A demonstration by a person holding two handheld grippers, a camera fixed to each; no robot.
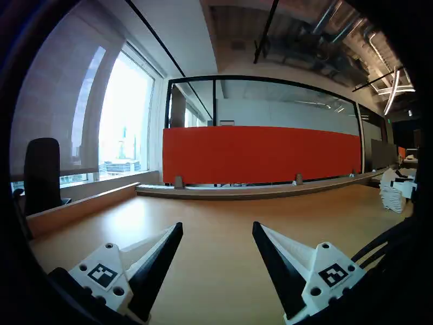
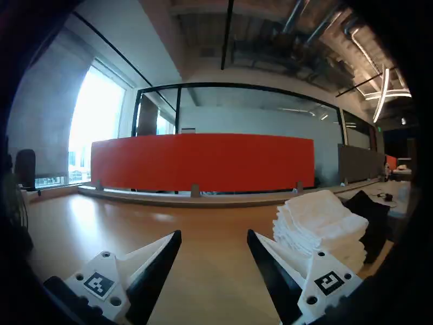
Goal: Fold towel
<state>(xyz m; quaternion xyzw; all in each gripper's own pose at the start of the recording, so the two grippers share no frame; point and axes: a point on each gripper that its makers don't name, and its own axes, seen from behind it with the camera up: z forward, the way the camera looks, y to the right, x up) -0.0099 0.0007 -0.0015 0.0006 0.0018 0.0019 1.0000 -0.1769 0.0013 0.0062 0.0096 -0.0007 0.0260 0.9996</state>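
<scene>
One level towel stack (image 2: 319, 227), layered edges toward gaping right tool (image 2: 214, 233)

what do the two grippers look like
Both the left gripper and right gripper have two pointed, wedge-shaped fingers, white with black inner faces. Each finger carries a square black-and-white marker and screw holes. Black cables run beside the left one.

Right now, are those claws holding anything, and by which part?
Nothing. Left gripper and right gripper are open and empty; the stacked white towels lie apart.
</scene>
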